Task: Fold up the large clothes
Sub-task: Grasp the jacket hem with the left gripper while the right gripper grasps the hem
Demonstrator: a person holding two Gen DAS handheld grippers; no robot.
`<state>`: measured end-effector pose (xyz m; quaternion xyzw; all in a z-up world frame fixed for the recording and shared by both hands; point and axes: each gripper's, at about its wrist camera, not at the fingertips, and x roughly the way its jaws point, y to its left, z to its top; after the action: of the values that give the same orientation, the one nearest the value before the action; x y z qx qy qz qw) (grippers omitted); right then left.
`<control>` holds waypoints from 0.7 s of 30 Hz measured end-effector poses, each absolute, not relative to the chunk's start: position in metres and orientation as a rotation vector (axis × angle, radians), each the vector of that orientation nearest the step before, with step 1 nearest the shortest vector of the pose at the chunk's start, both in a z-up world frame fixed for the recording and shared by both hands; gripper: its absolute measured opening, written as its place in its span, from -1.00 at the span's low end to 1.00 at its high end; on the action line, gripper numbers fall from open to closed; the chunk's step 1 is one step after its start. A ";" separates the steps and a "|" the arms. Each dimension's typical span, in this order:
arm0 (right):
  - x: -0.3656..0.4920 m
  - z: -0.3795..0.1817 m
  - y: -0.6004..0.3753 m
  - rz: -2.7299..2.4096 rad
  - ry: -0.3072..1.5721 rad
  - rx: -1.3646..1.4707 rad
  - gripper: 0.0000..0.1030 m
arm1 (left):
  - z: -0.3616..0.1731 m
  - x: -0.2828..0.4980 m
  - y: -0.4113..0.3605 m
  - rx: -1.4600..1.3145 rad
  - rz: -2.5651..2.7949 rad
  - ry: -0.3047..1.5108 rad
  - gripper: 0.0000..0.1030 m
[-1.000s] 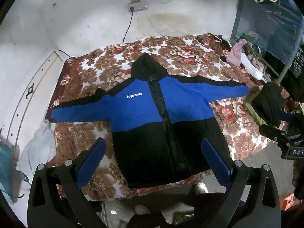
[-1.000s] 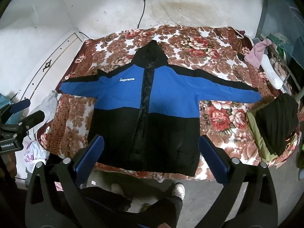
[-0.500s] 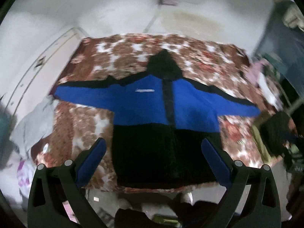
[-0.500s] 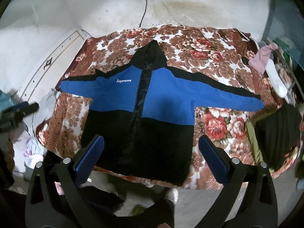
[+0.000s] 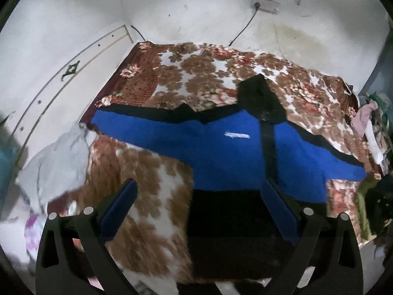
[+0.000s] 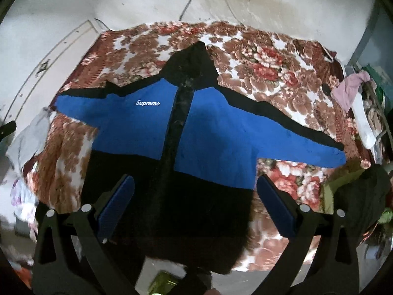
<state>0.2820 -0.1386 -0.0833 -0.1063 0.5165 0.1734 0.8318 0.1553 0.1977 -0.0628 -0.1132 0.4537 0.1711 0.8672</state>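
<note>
A blue and black jacket point(image 5: 228, 152) with a white Supreme logo lies flat, front up, on the flowered bedspread point(image 5: 196, 68), both sleeves spread out sideways and hood toward the wall. It also shows in the right wrist view point(image 6: 152, 132). My left gripper point(image 5: 199, 209) is open and empty, above the bed's near edge over the jacket's lower left side. My right gripper point(image 6: 195, 202) is open and empty, above the jacket's black lower half.
A grey cloth point(image 5: 54, 162) hangs off the bed's left side. A dark garment pile point(image 6: 361, 196) lies on green cloth at the right edge. Pink and white clothes point(image 6: 351, 91) lie at far right. A socket and cable point(image 5: 264, 2) are on the wall.
Both grippers have moved forward and down toward the bed, so the jacket looks larger. The left view has swung left toward the jacket's left sleeve. Both jaws stayed open.
</note>
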 end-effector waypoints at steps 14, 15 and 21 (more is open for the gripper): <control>0.372 -0.189 0.020 0.181 1.164 -0.145 0.91 | -0.229 0.215 0.471 -0.544 0.443 0.948 0.89; 0.378 -0.202 0.026 0.181 1.177 -0.142 0.91 | -0.238 0.213 0.486 -0.570 0.460 0.911 0.89; 0.394 -0.277 0.053 0.182 1.221 -0.177 0.91 | -0.323 0.205 0.577 -0.715 0.568 0.842 0.89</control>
<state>0.3937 0.0535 -0.2768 -0.0827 0.5716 0.0851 0.8119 0.2048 0.5769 -0.3233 -0.3350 0.3945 0.2659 0.8133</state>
